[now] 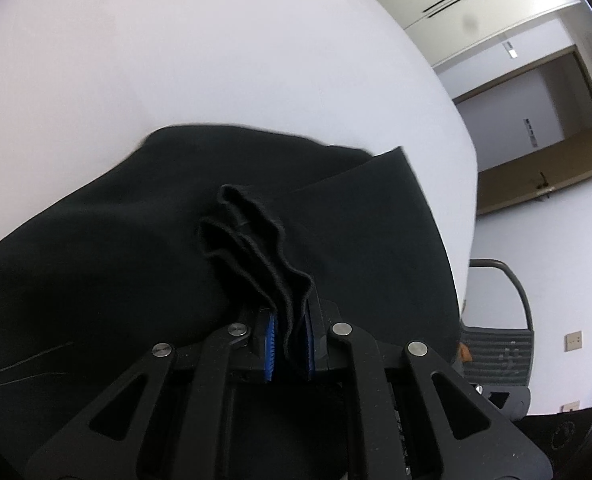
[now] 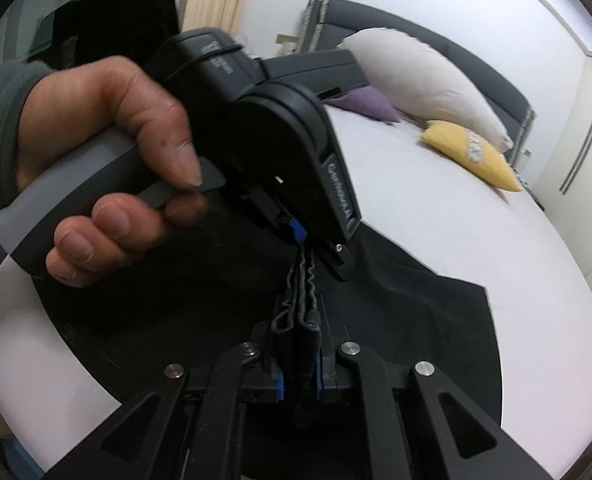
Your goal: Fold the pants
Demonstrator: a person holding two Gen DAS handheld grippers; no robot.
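Black pants (image 1: 136, 240) lie spread on the white bed (image 1: 176, 60). My left gripper (image 1: 290, 340) is shut on a bunched, layered edge of the pants, which stands up in wavy folds between the blue pads (image 1: 271, 340). In the right wrist view my right gripper (image 2: 299, 376) is shut on the same layered edge of the pants (image 2: 415, 312). A short way ahead of it along that edge, the left gripper (image 2: 303, 240) pinches the fabric, held by a person's hand (image 2: 96, 140). The edge runs taut between the two grippers, lifted off the rest of the cloth.
At the head of the bed lie a white pillow (image 2: 423, 80), a yellow cushion (image 2: 471, 156) and a purple cushion (image 2: 367, 104) against a dark headboard (image 2: 415, 28). A grey chair (image 1: 503, 344) stands past the bed's edge. Pale wardrobe doors (image 2: 591, 140) line the wall.
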